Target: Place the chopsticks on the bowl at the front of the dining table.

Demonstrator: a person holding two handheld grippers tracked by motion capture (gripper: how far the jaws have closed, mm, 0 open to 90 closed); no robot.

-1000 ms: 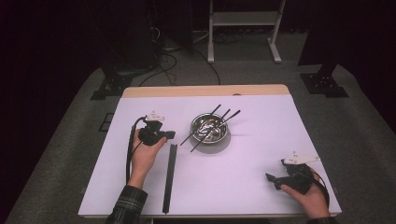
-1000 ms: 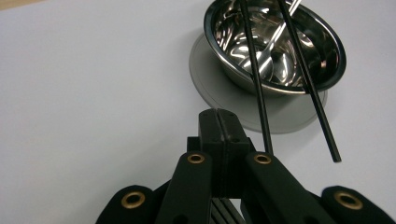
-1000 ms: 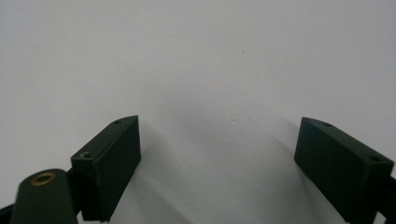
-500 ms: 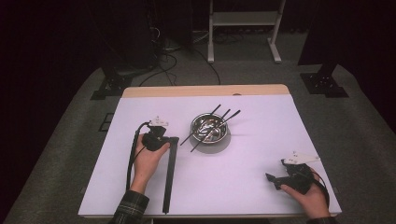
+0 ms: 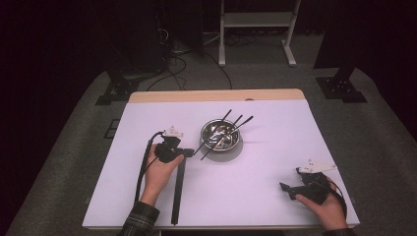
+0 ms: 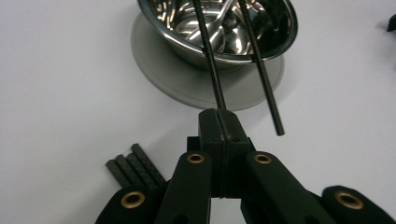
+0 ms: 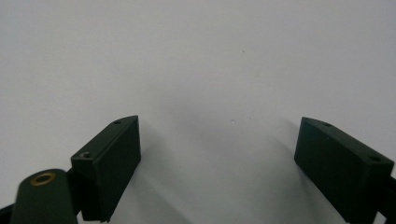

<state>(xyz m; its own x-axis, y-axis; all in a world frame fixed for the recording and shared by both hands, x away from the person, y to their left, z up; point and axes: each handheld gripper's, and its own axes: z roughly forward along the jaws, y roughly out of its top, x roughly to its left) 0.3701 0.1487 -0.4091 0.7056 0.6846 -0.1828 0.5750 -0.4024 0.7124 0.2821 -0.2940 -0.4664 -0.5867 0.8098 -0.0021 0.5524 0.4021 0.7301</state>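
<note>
Left claw (image 6: 218, 116) pinches bowl's black rod (image 6: 208, 56) end.

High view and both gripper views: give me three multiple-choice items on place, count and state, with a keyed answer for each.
1. Where does the round steel bowl stand?
A. on a grey round mat
B. on the floor
C. on a wooden shelf

2. How many black rods lie grouped on the white table beside the left gripper?
A. one
B. three
C. six

3. How do the right gripper jaws stand?
A. wide apart
B. shut on a rod
C. shut on the bowl

Key: A, the mat rings the bowl; B, three rod ends show together; A, bare table shows between them.
</note>
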